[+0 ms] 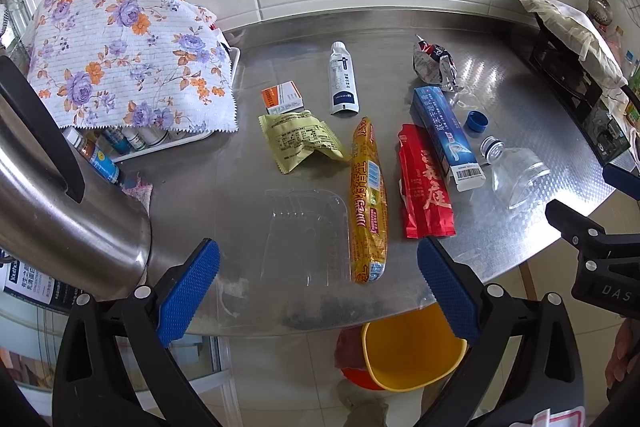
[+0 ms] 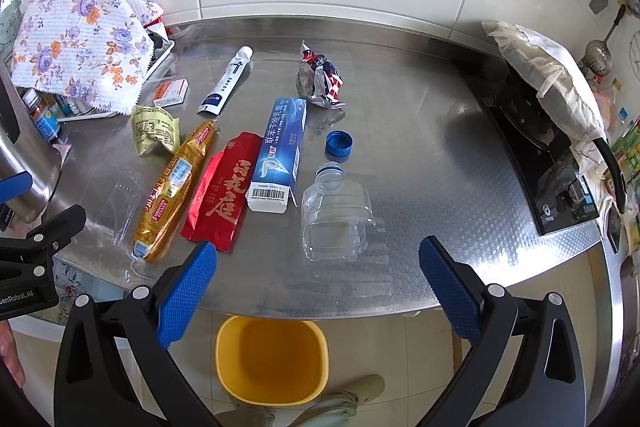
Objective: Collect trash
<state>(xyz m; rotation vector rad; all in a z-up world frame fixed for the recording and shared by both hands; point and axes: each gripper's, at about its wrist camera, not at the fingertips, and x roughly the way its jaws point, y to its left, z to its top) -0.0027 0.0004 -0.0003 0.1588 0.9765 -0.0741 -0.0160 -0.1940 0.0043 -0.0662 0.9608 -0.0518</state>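
Trash lies on a steel counter (image 1: pixel 520 131): a gold sausage wrapper (image 1: pixel 369 199), a red packet (image 1: pixel 425 187), a blue toothpaste box (image 1: pixel 446 137), a clear bottle (image 1: pixel 516 171), a blue cap (image 1: pixel 477 121), a white tube (image 1: pixel 343 79), a yellow-green wrapper (image 1: pixel 302 141), a small orange box (image 1: pixel 281 98), a crumpled foil bag (image 1: pixel 434 65) and a clear plastic tray (image 1: pixel 308 235). A yellow bin (image 2: pixel 272 359) stands on the floor below the counter edge. My left gripper (image 1: pixel 318 291) is open and empty above the tray. My right gripper (image 2: pixel 318 291) is open and empty just short of the bottle (image 2: pixel 334 211).
A floral cloth (image 1: pixel 128 39) covers a rack of small bottles at the back left. A steel kettle (image 1: pixel 60 211) stands at the near left. A black induction hob (image 2: pixel 552 163) with a covered pan is at the right. The wall is tiled.
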